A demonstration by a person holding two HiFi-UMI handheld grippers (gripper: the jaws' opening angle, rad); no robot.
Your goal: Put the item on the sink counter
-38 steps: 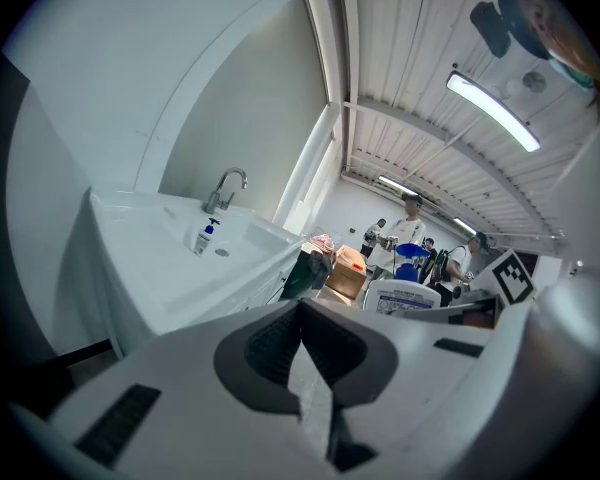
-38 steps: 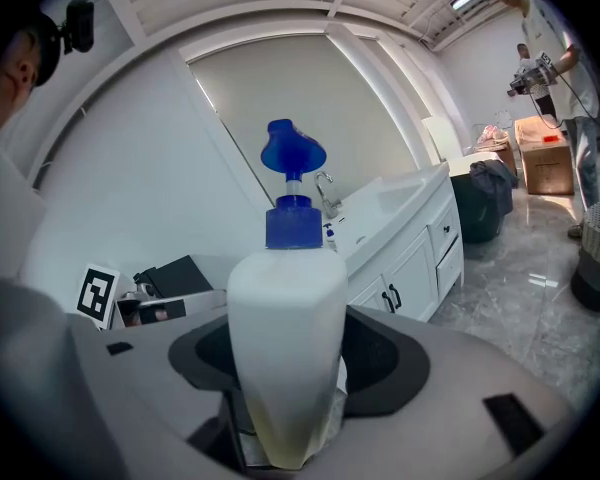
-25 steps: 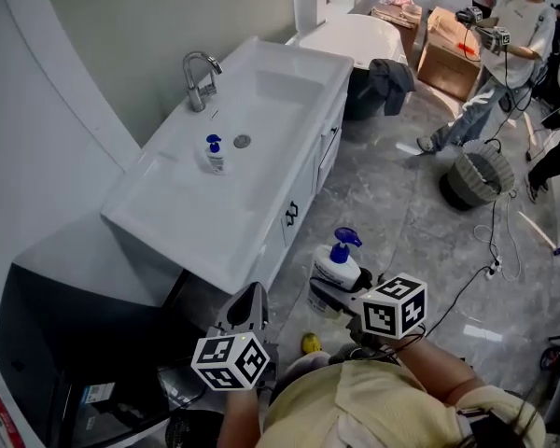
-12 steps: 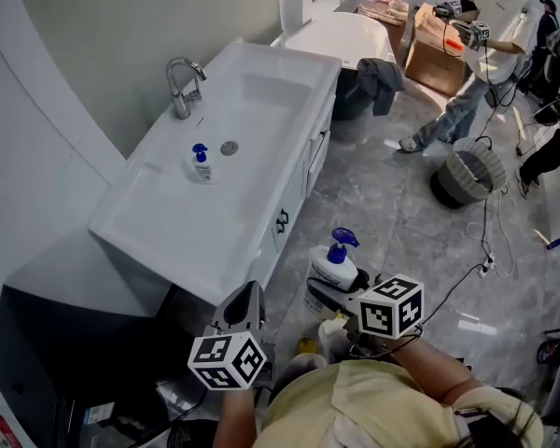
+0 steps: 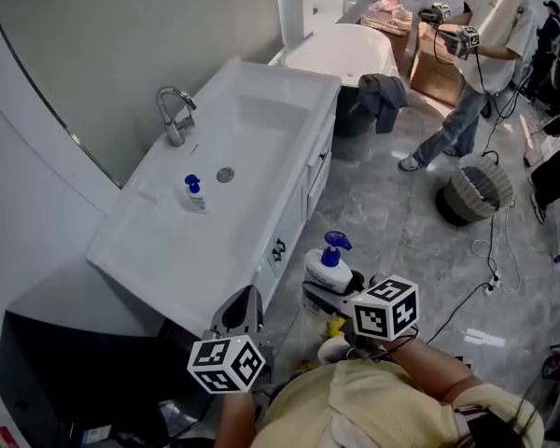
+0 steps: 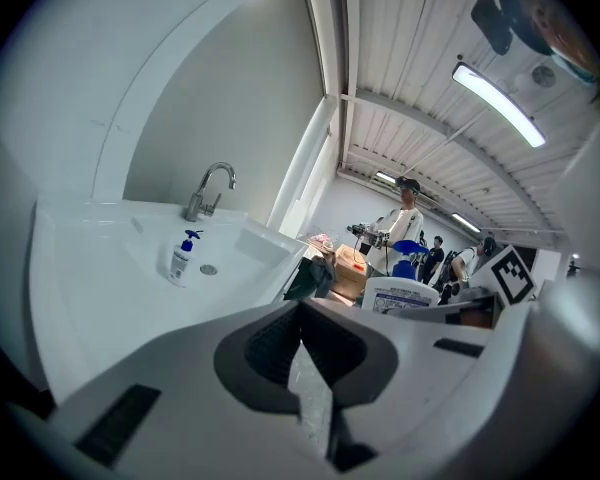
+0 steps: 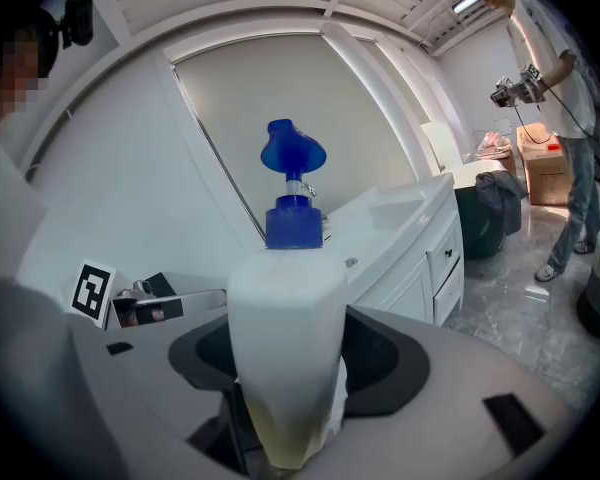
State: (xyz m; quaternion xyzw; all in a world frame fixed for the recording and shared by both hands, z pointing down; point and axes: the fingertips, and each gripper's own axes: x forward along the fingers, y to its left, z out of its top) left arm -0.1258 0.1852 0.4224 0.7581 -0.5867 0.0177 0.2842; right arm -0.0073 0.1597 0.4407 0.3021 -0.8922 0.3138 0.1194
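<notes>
Pinches a white pump bottle upright in the right gripper, beside the sink counter; holds the left gripper with jaws pressed together.

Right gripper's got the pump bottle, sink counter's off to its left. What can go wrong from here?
1. The right gripper clamps the pump bottle low on its body, so the bottle could tilt or slip in transit.
2. A small bottle stands on the sink counter near the drain; a careless placement might knock it over.
</notes>
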